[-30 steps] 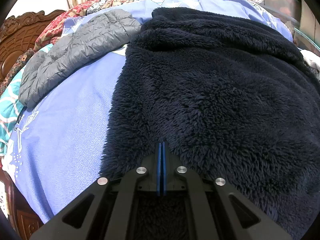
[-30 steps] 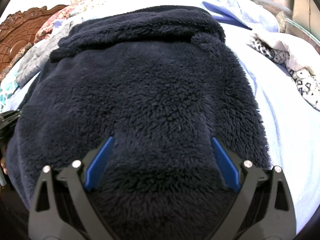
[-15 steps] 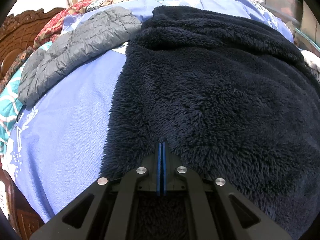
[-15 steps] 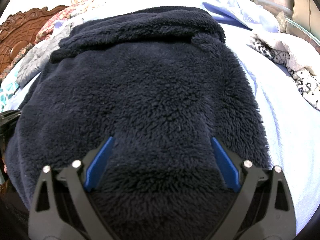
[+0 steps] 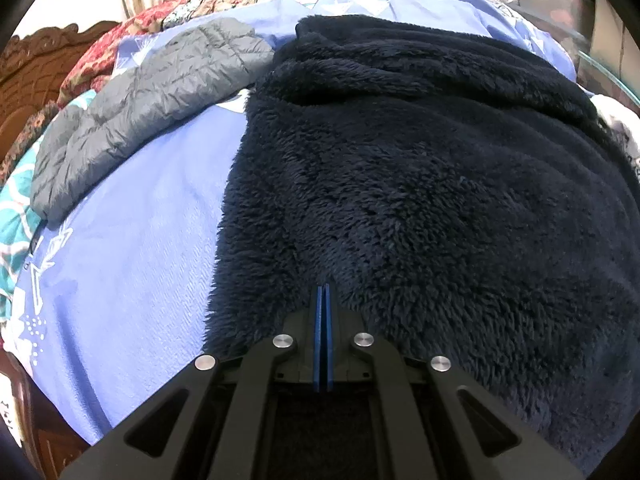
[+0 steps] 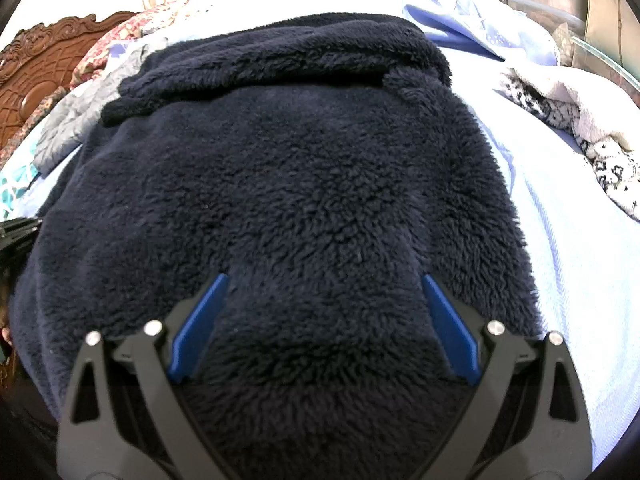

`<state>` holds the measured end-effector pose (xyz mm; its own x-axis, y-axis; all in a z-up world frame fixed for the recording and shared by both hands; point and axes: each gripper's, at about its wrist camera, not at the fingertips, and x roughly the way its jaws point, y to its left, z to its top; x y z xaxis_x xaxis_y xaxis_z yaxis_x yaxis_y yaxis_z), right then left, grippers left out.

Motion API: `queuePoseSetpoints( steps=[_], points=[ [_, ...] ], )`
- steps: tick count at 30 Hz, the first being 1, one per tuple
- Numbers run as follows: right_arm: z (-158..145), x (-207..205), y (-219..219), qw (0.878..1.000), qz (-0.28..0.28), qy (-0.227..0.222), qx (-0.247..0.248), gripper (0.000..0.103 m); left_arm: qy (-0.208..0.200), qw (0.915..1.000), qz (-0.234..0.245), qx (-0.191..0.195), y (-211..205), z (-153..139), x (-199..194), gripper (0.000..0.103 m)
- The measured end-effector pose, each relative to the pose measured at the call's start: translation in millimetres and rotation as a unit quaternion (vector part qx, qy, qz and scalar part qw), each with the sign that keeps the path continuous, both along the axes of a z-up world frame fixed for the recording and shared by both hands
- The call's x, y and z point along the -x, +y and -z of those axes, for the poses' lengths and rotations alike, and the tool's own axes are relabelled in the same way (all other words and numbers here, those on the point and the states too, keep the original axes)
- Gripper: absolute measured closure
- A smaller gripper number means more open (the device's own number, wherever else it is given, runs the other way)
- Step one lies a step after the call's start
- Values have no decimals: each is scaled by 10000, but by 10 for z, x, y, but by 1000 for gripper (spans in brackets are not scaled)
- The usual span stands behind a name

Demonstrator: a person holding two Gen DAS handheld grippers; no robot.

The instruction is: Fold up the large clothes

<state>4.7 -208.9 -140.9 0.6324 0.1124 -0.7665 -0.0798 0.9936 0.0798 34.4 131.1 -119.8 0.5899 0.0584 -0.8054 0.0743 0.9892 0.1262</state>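
Over dark fleece (image 6: 304, 184), spread right gripper (image 6: 323, 292)

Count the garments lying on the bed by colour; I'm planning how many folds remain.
Dark navy fleece: 1
Grey puffer jacket: 1
White patterned knit: 1
Total: 3

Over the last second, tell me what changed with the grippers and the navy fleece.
Nothing visibly changed. The left gripper stays shut at the near edge of the navy fleece, though a pinch of cloth between the pads cannot be confirmed. The right gripper stays wide open over it. The grey puffer jacket lies where it was.
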Motion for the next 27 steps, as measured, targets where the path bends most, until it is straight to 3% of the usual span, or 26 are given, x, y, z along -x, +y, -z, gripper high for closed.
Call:
queuePoseSetpoints(
  steps=[16, 21, 22, 25, 27],
  points=[
    [-6, -1, 0, 10000, 2, 3, 0, 11, 3, 9998, 55, -213, -63, -35, 22, 77],
    [-37, -20, 16, 9999, -17, 104, 13, 11, -103, 9999, -56, -62, 30, -312, 144, 77],
    [-63, -32, 18, 9998, -35, 169, 26, 12, -142, 9998, -99, -52, 97, -393, 188, 77],
    [-240, -13, -26, 9996, -107, 239, -76, 30, -118, 9998, -170, 69, 354, -554, 332, 77],
    [-410, 90, -116, 9993, -131, 54, -360, 31, -45, 9994, -192, 297, 573, -627, 462, 77]
  ],
)
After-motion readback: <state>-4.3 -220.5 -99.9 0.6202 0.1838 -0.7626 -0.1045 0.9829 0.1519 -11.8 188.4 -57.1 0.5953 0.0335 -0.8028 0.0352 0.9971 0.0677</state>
